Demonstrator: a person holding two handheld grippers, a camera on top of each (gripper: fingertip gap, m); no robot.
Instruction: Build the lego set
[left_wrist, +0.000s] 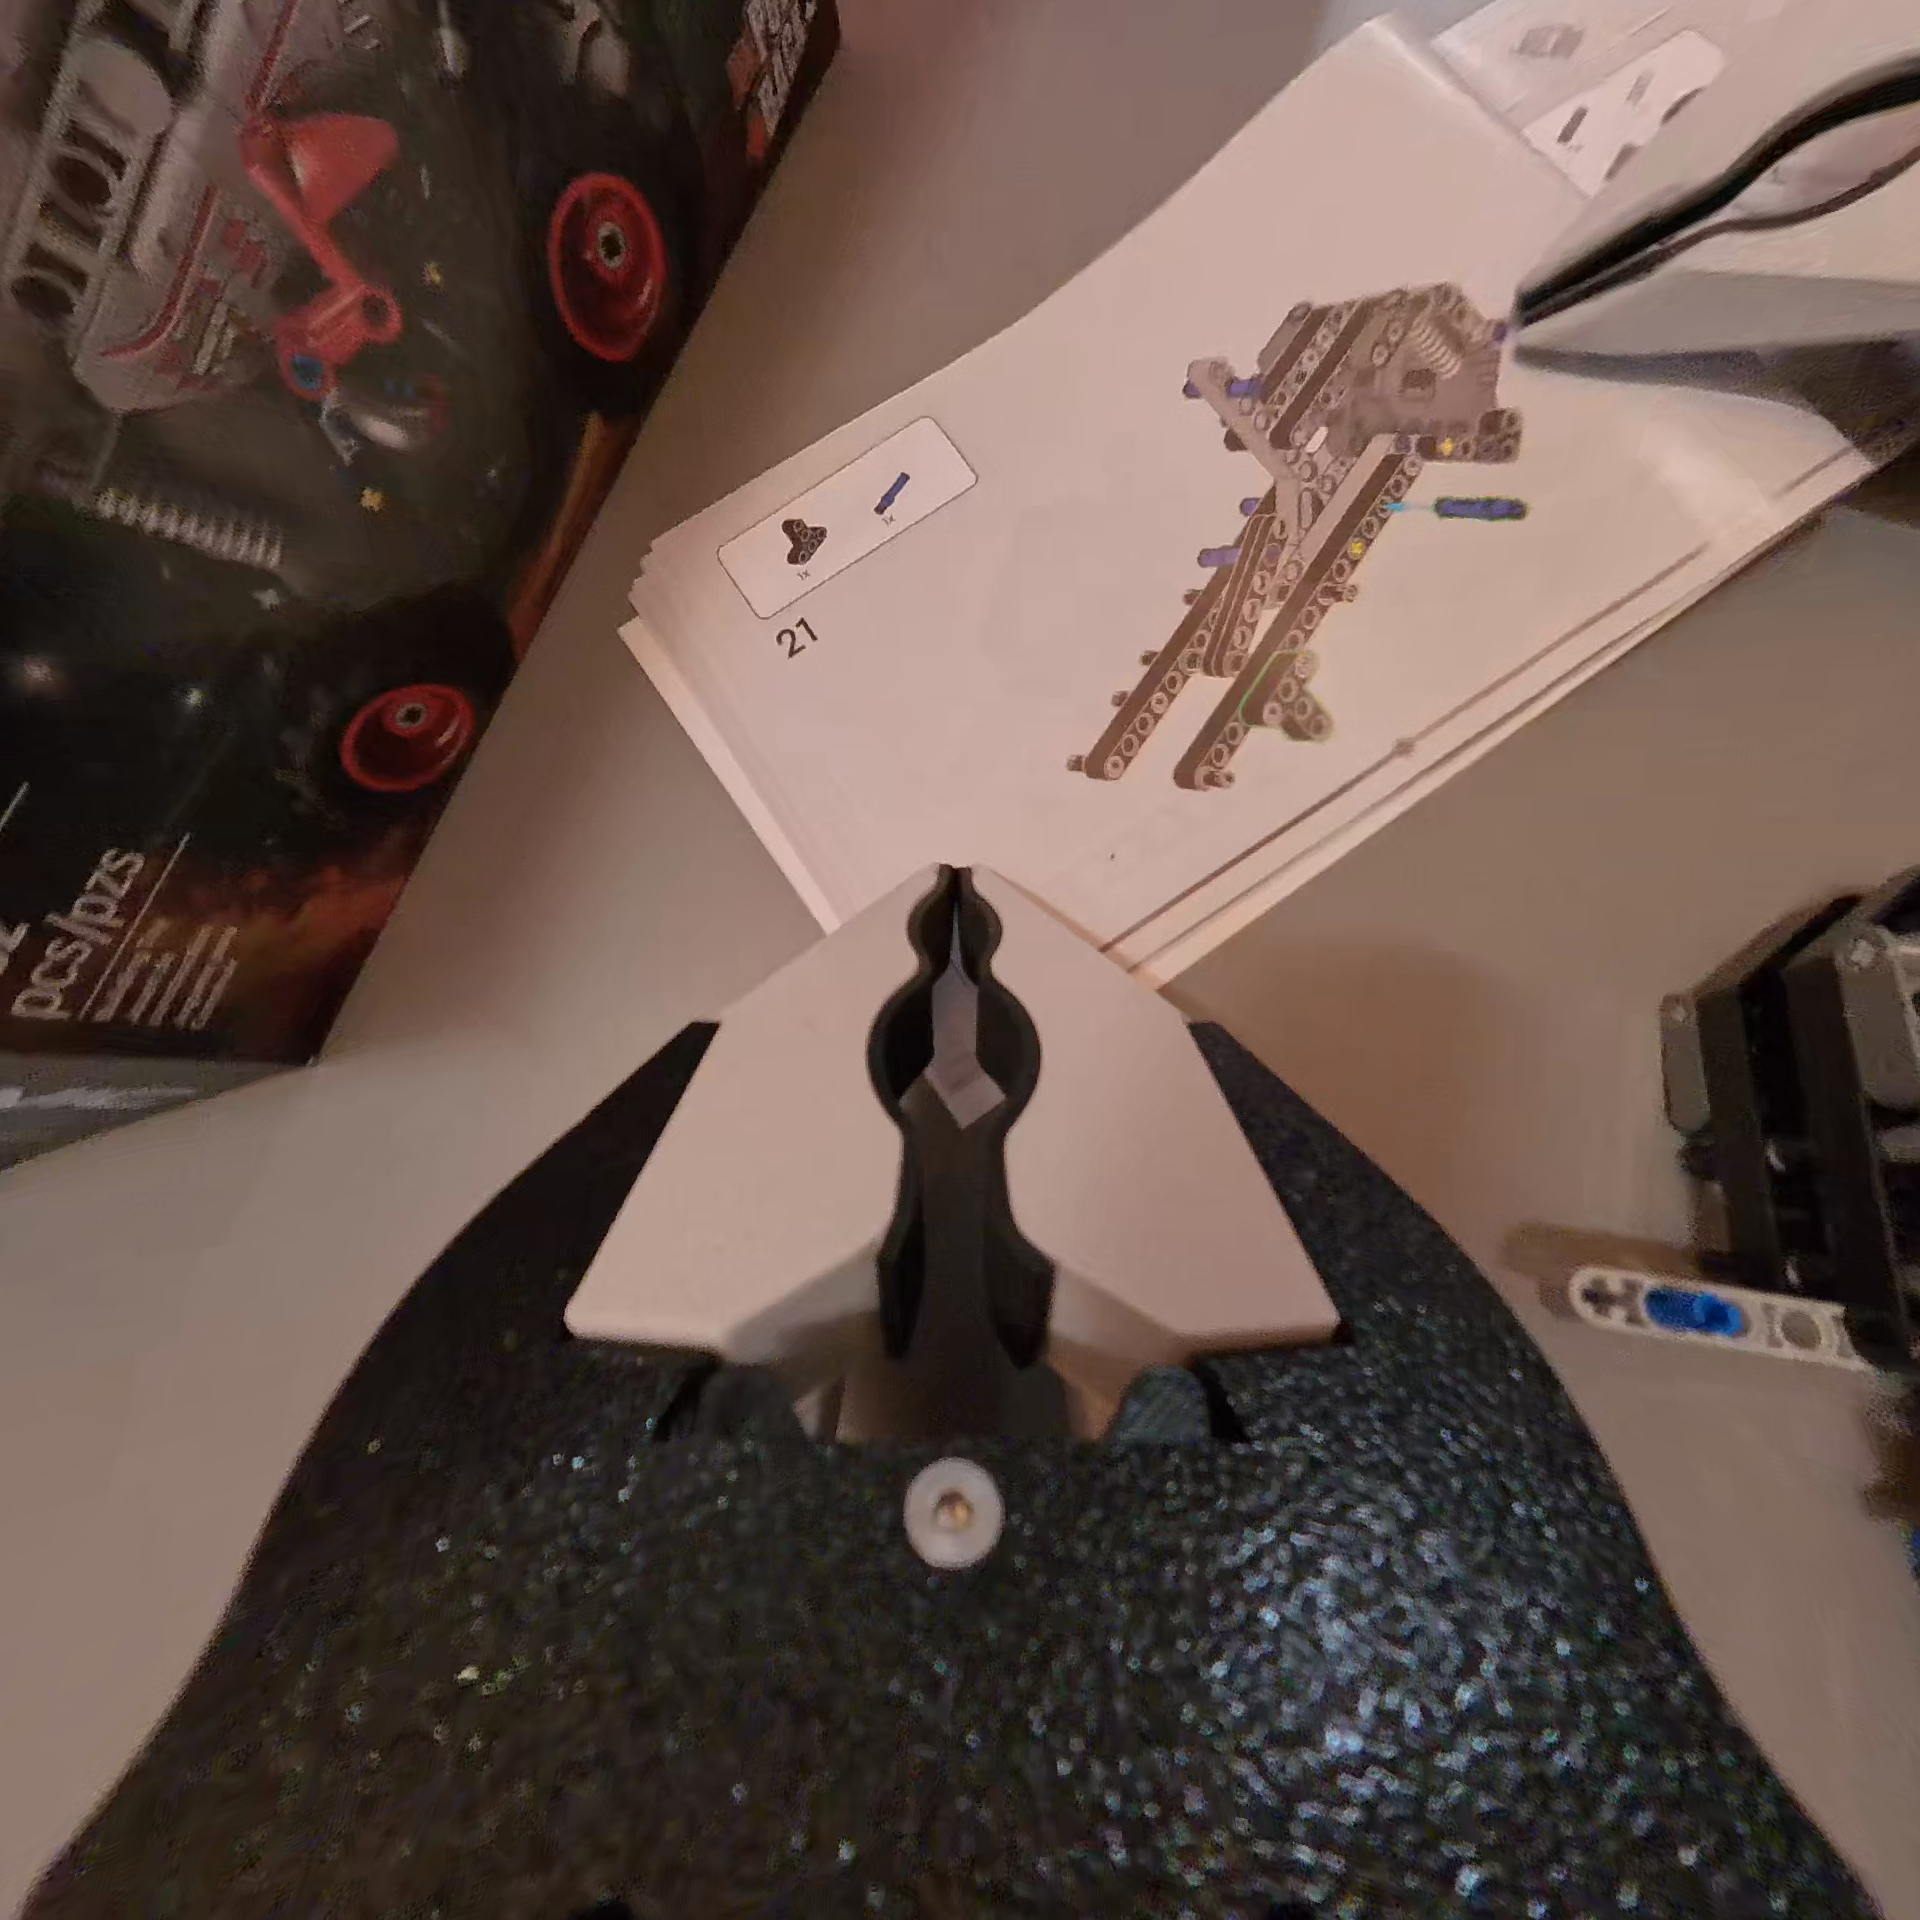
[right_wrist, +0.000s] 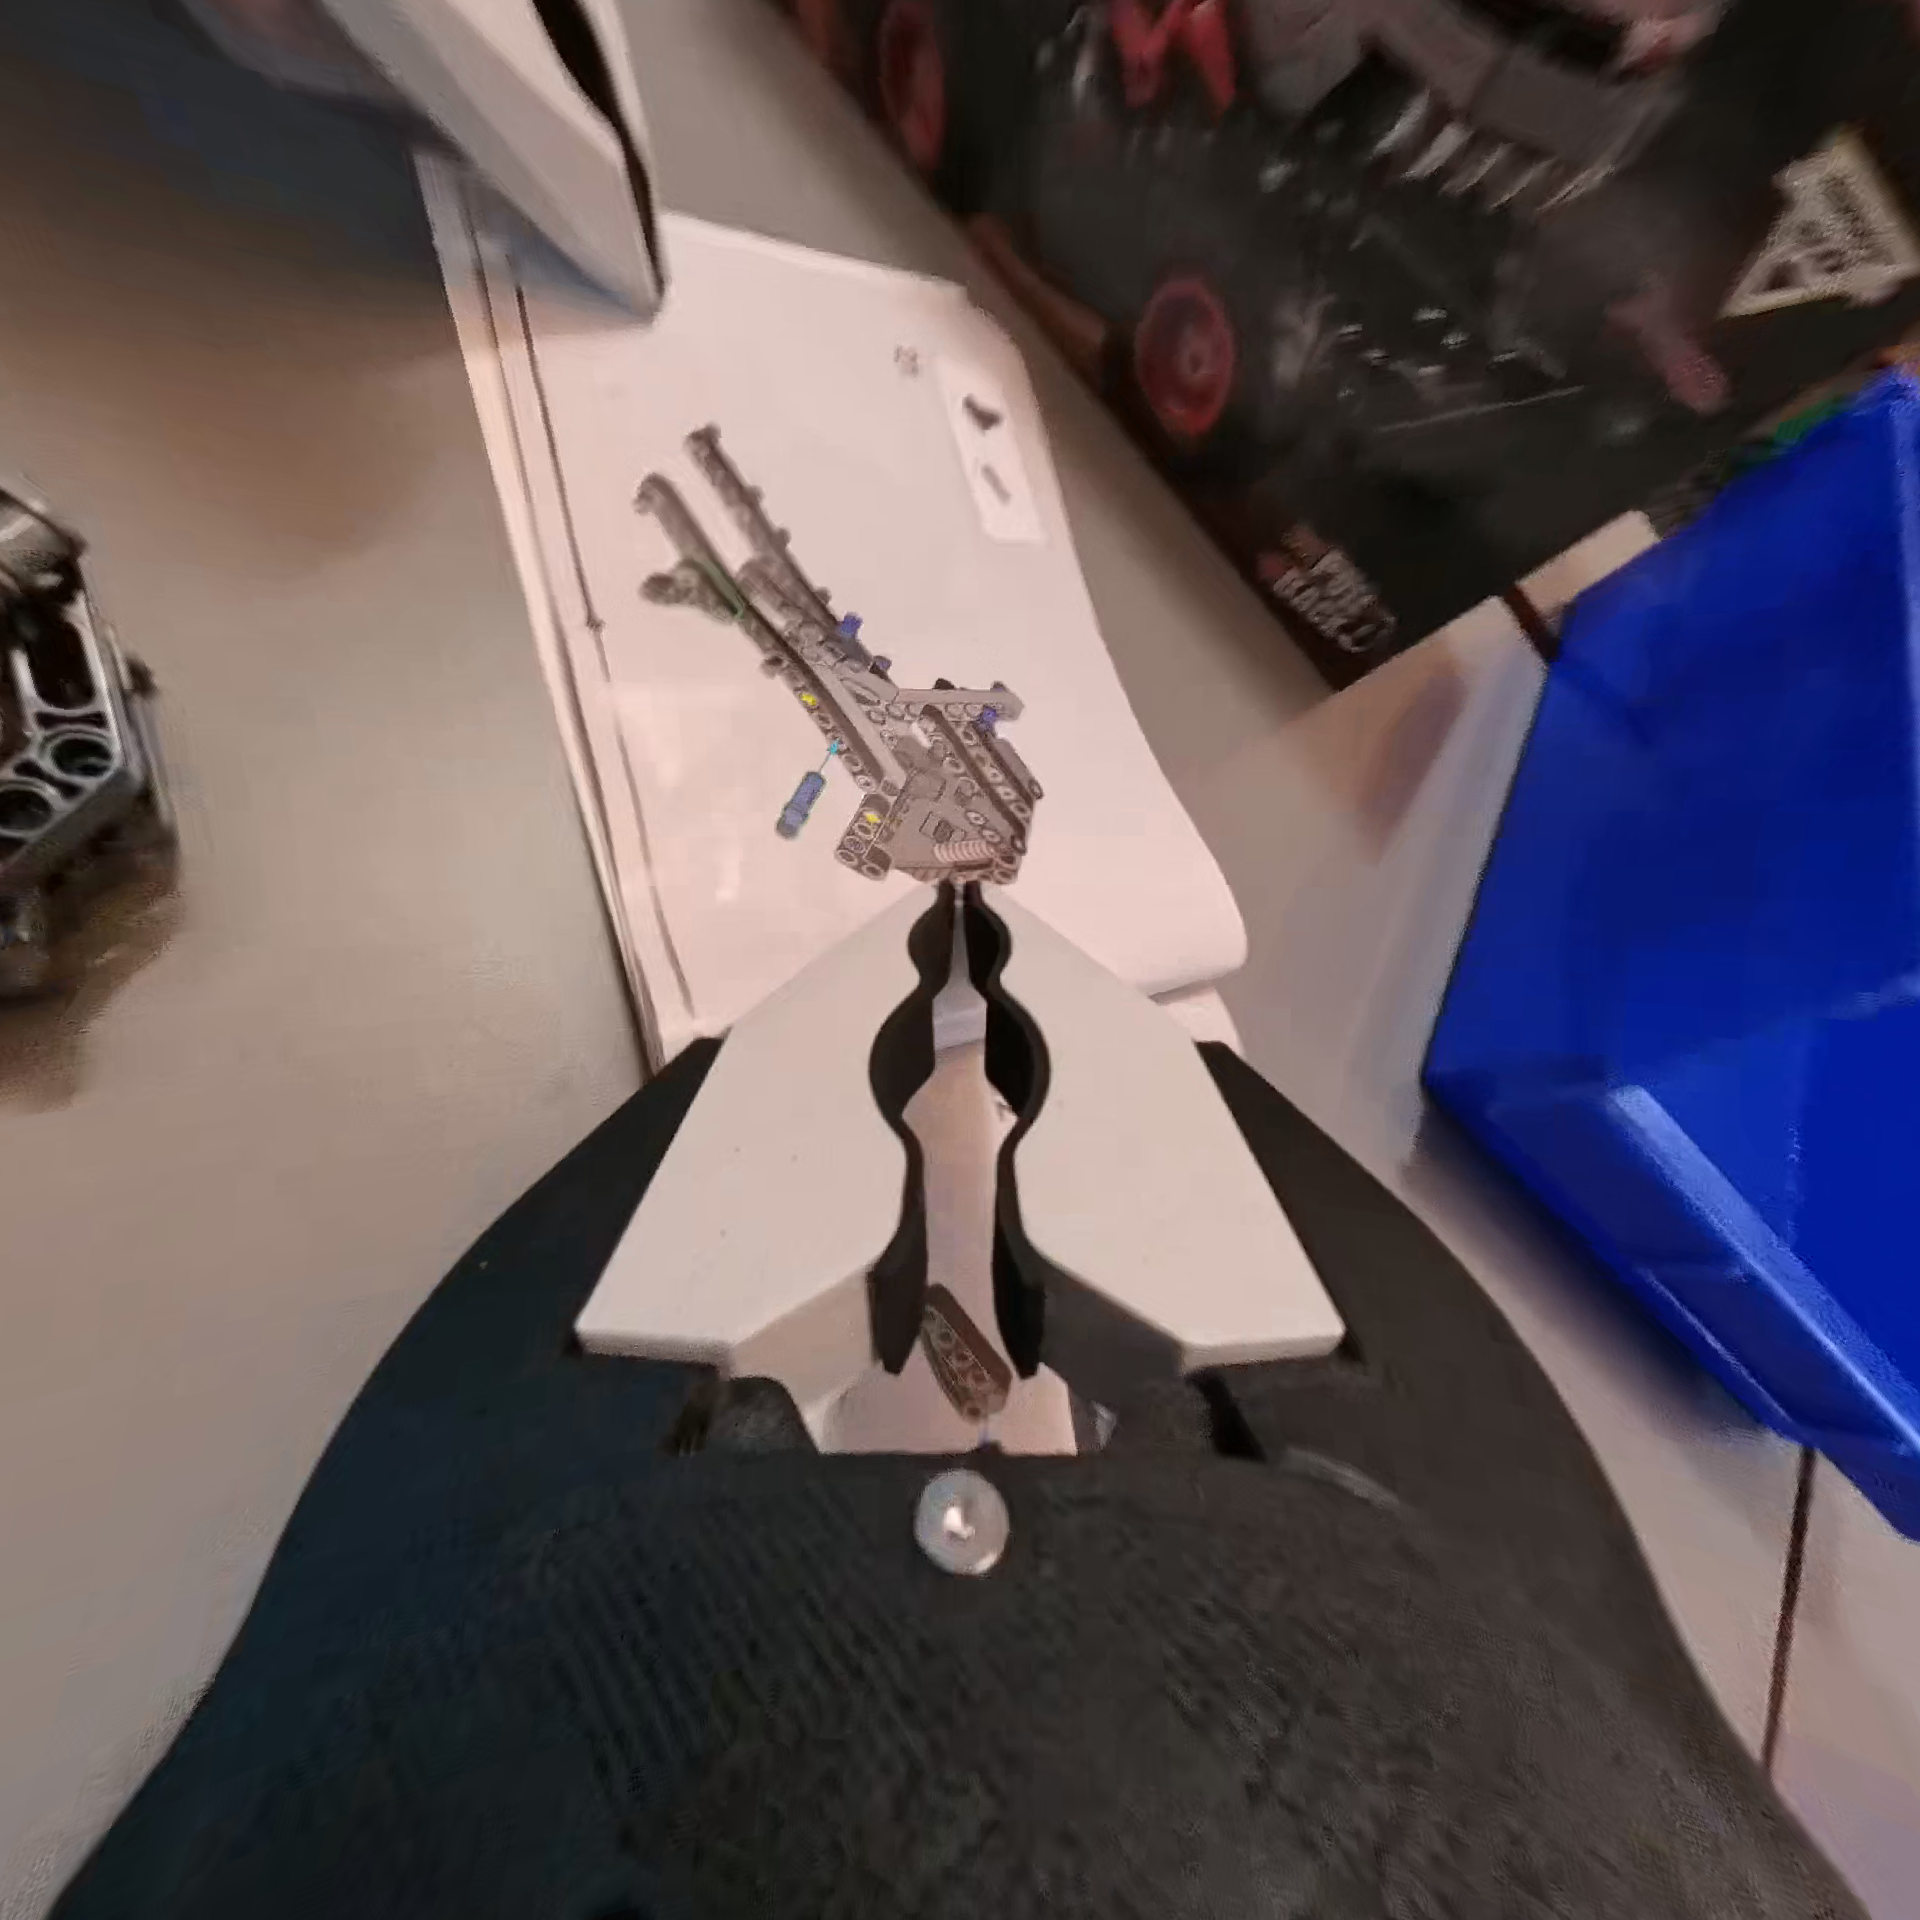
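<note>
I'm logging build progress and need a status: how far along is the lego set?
Done: a partial grey-and-black assembly stands on the table. In hand: nothing; the left tool and right tool are both shut and empty over the open instruction booklet. Left: the step shown there, and whatever follows; the blue bin contents aren't visible.

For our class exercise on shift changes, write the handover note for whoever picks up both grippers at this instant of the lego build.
Left gripper: jaws shut, empty, above the near edge of the open white instruction booklet.
Right gripper: jaws shut, nothing between the tips, over the same booklet.
Part-built grey and black lego frame sits on the pale table, right of the left gripper; a white beam with a blue pin juts from its base.
Blue plastic bin: right of the right gripper.
Dark set box: beyond the booklet.
Left to do: most of the build.
</note>
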